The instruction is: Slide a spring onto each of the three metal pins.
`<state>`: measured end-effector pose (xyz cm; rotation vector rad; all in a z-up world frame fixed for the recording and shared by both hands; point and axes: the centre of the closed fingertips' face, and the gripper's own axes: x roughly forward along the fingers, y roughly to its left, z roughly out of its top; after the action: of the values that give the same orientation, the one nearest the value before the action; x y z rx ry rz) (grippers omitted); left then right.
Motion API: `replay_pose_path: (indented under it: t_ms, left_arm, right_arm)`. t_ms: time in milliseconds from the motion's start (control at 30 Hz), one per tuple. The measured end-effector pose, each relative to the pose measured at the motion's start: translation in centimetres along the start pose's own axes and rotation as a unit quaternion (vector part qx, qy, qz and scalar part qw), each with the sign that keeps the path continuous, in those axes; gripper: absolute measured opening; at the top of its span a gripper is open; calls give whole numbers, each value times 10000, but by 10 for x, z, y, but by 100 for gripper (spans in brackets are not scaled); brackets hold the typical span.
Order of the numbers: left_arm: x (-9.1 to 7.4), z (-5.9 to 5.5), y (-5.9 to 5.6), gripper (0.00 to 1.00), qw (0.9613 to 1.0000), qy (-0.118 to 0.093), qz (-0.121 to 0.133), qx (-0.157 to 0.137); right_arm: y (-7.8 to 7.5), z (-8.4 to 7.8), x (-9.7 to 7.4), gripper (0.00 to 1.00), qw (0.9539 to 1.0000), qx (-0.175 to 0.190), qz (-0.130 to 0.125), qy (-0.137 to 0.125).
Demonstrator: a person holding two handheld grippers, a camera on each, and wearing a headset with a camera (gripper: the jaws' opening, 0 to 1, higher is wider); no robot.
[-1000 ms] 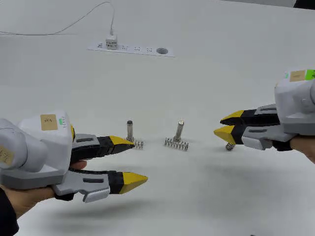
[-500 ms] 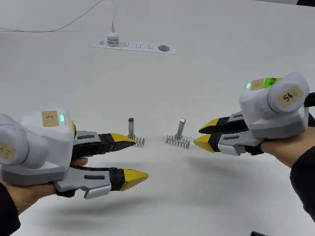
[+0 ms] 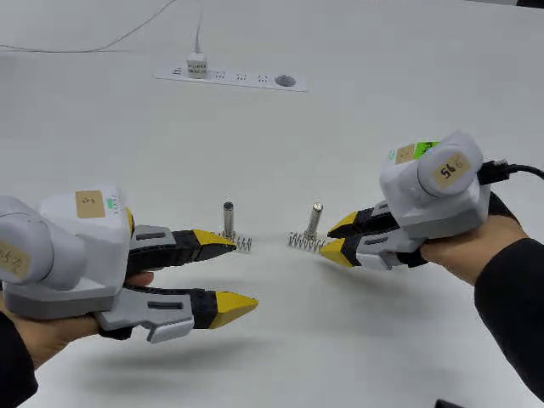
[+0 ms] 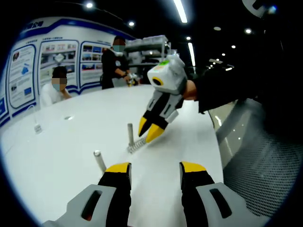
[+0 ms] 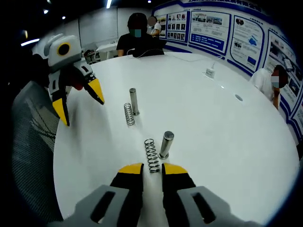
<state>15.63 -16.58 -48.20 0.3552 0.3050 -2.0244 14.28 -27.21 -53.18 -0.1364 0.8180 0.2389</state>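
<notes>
Our right gripper (image 5: 152, 169) has its jaws a narrow gap apart with nothing between them. The spring (image 5: 151, 155) lies flat on the table (image 3: 382, 127) just ahead of the tips, its long axis running straight away along the jaws, beside the foot of the upright pin (image 5: 165, 143). The left gripper (image 3: 240, 272), jaws wide and empty, sits farther off by the other pin (image 3: 228, 219). We judge the right one should pinch across the coils.
</notes>
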Motion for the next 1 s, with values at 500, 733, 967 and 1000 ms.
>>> replay_pose_path:
  t_ms: [500, 733, 967, 1000]
  left_arm:
    - [1, 0, 0, 41, 10000, 14, -4, 4]
    - [1, -1, 1, 41, 10000, 33, 2, 13]
    - [3, -1, 0, 41, 10000, 64, -36, 63]
    - [3, -1, 0, 41, 9999, 68, -44, 73]
  right_arm:
    - [1, -8, 11, 12, 9996, -122, 121, 230]
    - [7, -7, 7, 12, 9995, -167, 150, 209]
    - [18, -7, -1, 12, 9993, -207, 254, 189]
    - [20, -7, -2, 12, 9993, -211, 271, 176]
